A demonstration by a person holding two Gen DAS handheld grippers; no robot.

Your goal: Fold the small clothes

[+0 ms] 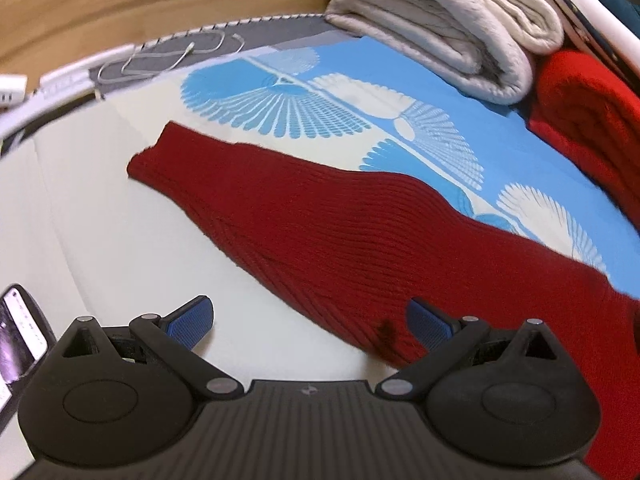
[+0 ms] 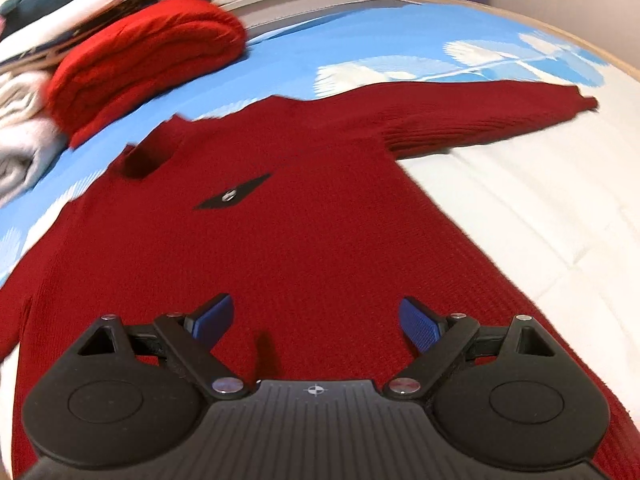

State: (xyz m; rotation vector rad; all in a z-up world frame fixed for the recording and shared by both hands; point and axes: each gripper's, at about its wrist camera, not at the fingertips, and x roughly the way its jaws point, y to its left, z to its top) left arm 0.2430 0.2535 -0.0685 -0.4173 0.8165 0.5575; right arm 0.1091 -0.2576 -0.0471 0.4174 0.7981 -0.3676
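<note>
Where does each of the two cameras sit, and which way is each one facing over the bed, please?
Left wrist: on the left tool, angled down at one sleeve of the dark red sweater, with grey folded blankets beyond; only its open blue pads show.
Right wrist: on the right tool, angled down over the sweater's body, toward the collar; only its open pads show.
Shared: the same sweater, the blue patterned sheet and the bright red folded knit.
</note>
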